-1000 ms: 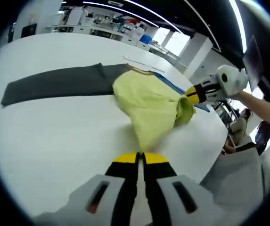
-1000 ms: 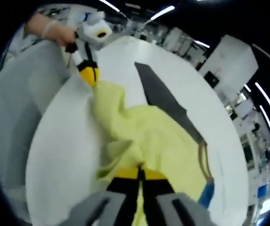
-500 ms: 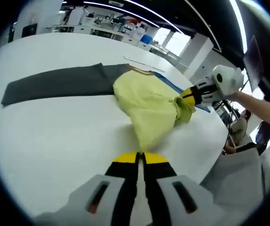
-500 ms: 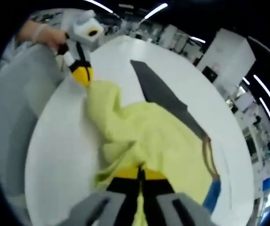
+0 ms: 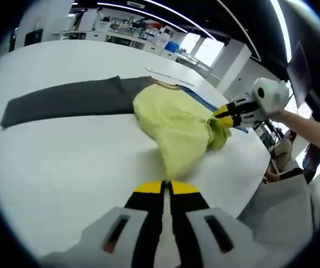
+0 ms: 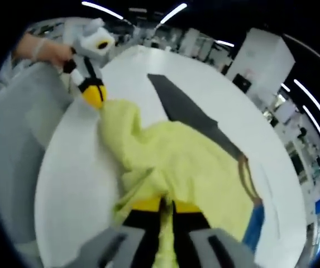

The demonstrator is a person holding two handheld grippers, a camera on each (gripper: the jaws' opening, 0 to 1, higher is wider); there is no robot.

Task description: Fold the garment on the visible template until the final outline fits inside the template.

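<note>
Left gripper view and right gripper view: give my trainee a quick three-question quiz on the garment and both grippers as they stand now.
1. True or false: the yellow garment lies partly over a dark grey strip on the white table.
2. What is the right gripper shut on?
A. the dark grey strip
B. the yellow garment
C. nothing
3. Fill in: in the right gripper view, the left gripper pinches one end of the ____.

Key
1. True.
2. B: cloth is bunched between its closed jaws.
3. Yellow garment; in the left gripper view, its yellow-tipped jaws meet on the cloth's near end.
</note>
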